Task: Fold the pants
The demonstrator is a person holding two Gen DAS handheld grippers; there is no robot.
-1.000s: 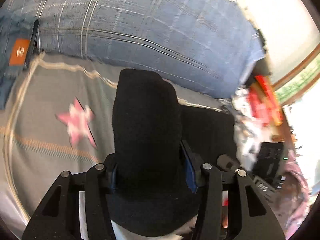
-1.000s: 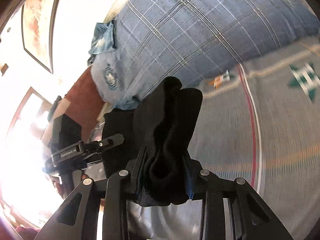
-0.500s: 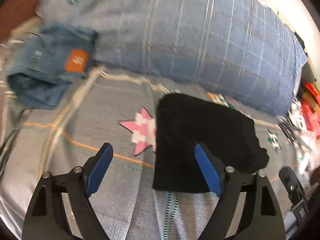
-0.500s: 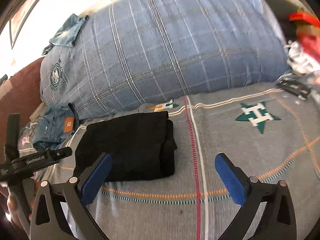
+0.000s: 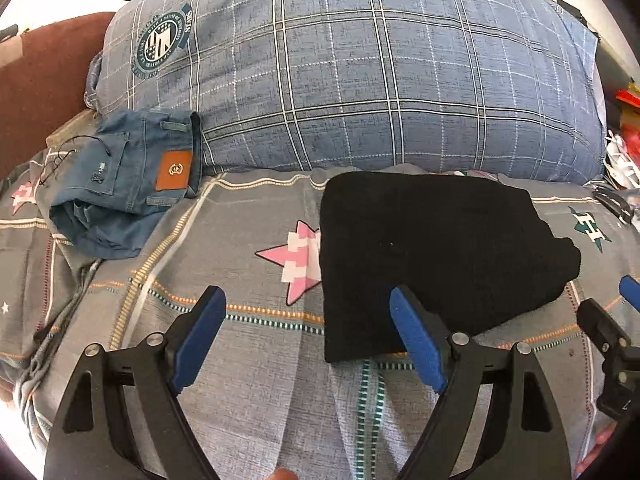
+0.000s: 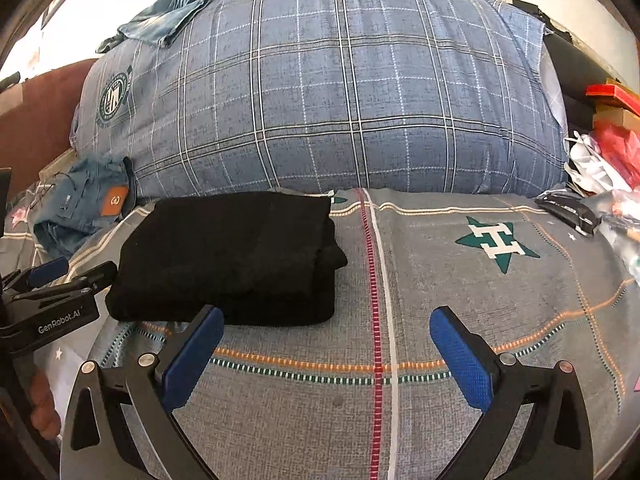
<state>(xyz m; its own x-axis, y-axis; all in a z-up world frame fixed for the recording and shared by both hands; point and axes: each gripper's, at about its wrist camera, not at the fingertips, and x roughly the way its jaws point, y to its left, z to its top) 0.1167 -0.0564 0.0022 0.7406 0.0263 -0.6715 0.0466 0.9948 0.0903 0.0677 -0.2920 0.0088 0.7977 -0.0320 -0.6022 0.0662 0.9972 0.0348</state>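
The black pants (image 5: 432, 256) lie folded in a thick rectangle on the grey bedspread (image 5: 240, 264), in front of the big blue plaid pillow; they also show in the right wrist view (image 6: 232, 256). My left gripper (image 5: 306, 320) is open and empty, just in front of the pants' near left edge. My right gripper (image 6: 326, 334) is open and empty, hovering in front of the pants' near right corner. The left gripper shows at the left edge of the right wrist view (image 6: 60, 280).
A blue plaid pillow (image 5: 360, 72) fills the back. Folded blue jeans (image 5: 132, 172) lie at the left by the pillow. More denim (image 6: 160, 20) rests on top of the pillow. Red and white clutter (image 6: 600, 152) and a black object (image 6: 568, 208) sit at the right edge.
Both grippers were shut on the black pants a second ago. They have let go, opened wide and pulled back; the pants now lie folded on the bedspread.
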